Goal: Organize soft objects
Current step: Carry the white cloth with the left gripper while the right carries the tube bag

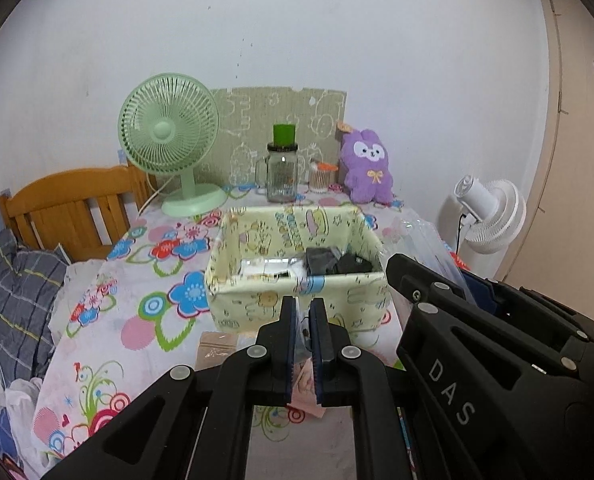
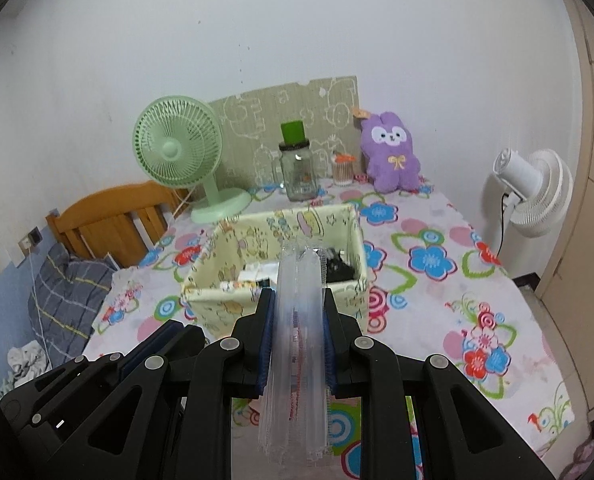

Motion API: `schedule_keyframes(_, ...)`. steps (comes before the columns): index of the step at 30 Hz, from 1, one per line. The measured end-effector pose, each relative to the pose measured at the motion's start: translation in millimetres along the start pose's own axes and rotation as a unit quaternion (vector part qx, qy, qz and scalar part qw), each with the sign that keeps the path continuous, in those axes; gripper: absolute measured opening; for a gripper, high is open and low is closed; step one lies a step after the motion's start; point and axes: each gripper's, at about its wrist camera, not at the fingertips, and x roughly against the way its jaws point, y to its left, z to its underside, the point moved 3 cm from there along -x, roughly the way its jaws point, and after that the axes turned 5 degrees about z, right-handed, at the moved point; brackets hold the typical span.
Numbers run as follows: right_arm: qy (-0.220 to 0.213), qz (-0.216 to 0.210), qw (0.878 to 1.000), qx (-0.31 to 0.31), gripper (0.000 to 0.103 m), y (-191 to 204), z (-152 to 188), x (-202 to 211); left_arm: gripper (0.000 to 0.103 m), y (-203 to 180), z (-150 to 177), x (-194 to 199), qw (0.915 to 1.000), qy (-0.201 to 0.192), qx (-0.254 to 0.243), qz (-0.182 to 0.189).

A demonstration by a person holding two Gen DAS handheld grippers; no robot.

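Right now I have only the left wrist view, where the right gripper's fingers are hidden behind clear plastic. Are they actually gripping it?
Observer: Yes. In the right wrist view, the right gripper has both fingers pressed on a folded clear plastic bag.
Operator: Any marking on that bag?
Observer: A thin red line runs lengthwise along its folds, between the fingers.
Operator: Is the bag inside the basket?
Observer: No. It is held on the near side of the pale yellow cartoon-print fabric basket. Only its top edge overlaps the basket's opening from that camera.
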Motion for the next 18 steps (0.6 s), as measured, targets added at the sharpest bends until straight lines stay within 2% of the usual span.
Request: schedule_keyframes(18,-0.027,-0.003,1.0,-0.006,0.024,0,-30,5,0.004,-2,-26,2,0.9996,-0.027,-0.008,0.006)
